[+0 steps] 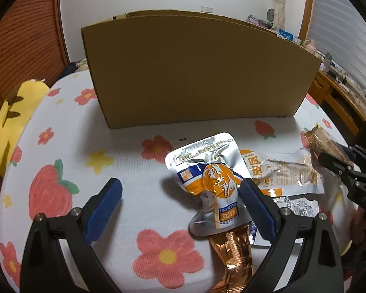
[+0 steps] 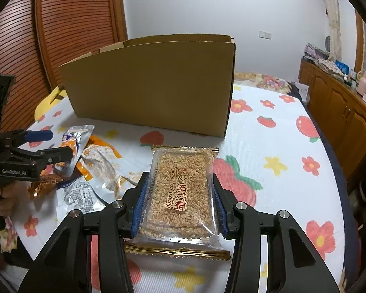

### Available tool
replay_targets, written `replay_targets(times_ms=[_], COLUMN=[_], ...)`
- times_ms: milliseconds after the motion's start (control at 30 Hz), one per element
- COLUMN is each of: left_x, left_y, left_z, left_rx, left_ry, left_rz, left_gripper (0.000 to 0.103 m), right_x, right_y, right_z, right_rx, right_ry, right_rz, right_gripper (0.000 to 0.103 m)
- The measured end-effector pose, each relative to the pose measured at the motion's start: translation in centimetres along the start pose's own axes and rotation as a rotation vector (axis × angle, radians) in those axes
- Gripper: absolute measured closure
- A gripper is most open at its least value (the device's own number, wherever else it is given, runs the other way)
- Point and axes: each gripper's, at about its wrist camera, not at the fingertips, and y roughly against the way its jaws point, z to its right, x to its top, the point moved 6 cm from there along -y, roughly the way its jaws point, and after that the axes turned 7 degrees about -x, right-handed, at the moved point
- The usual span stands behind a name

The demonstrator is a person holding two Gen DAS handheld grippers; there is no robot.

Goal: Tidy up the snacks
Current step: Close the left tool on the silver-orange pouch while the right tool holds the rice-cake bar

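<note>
Low and centre: right gripper [image 2: 180, 204] pinching sesame candy pack [image 2: 183, 190] by its edges, below cardboard box [image 2: 153, 83]. Left gripper [image 1: 183, 205] spread wide beside foil pouch [image 1: 207, 171]. Could slip from slick wrapper.

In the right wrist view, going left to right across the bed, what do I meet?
Left gripper → silver and orange pouch → clear orange-printed packet → sesame soft candy pack held in the right gripper → wooden cabinet.
</note>
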Motion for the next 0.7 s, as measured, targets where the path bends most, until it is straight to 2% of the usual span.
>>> replay_targets(times_ms=[267,367,567,700], left_x=[0.8,0.9,0.9,0.6], left_y=[-0.2,-0.6,-0.5,-0.3], left_z=[0.9,1.2,1.2,1.1], left_rx=[-0.052,-0.058,-0.126,-0.137], left_ry=[0.014,0.011,0.055,0.068], left_rz=[0.006,-0.008,-0.014,-0.019], left_gripper=[0.008,0.020,0.039,0.041], right_x=[0.0,-0.1,-0.1,-0.1], right_y=[-0.1,-0.1,-0.1,-0.1], right_z=[0.1,0.0,0.0,0.0], right_rx=[0.004,0.005,0.005,0.004], right_ry=[-0.001,-0.001,-0.002,-0.002], right_rz=[-0.008,-0.009,-0.008,-0.008], right_gripper=[0.056,0.056,0.056,0.056])
